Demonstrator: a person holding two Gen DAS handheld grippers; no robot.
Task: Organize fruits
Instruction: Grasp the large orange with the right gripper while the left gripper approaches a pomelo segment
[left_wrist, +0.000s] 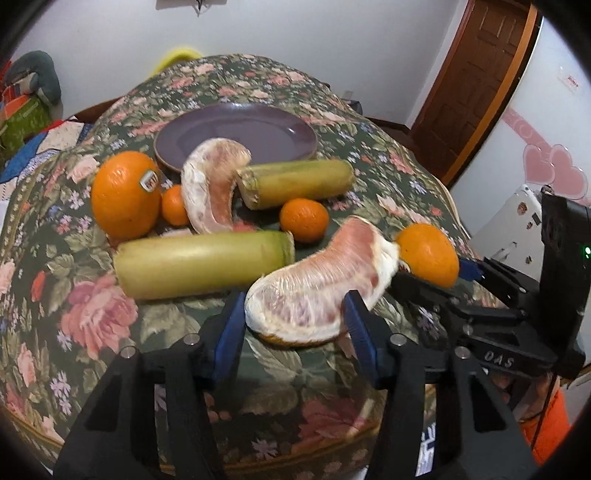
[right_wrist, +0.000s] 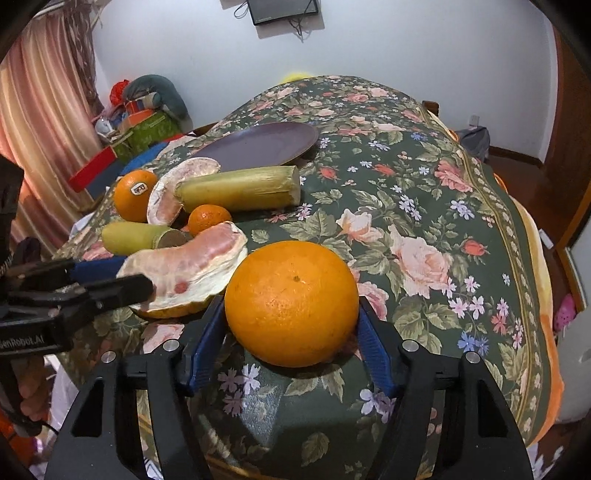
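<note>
My left gripper (left_wrist: 295, 310) is shut on a peeled pomelo wedge (left_wrist: 317, 284), which rests on the floral cloth; the wedge also shows in the right wrist view (right_wrist: 184, 273). My right gripper (right_wrist: 291, 317) is shut on a large orange (right_wrist: 291, 302), seen in the left wrist view (left_wrist: 428, 254) too. A purple plate (left_wrist: 236, 133) lies further back, empty. A second pomelo wedge (left_wrist: 210, 184), two green sugarcane pieces (left_wrist: 295, 181) (left_wrist: 199, 266), a stickered orange (left_wrist: 125, 192) and two small tangerines (left_wrist: 303, 218) (left_wrist: 174, 210) lie between.
The table (right_wrist: 424, 221) is covered by a floral cloth and drops off at its right and near edges. A wooden door (left_wrist: 476, 74) is at the right. Boxes and cushions (right_wrist: 147, 114) are piled by the wall at left.
</note>
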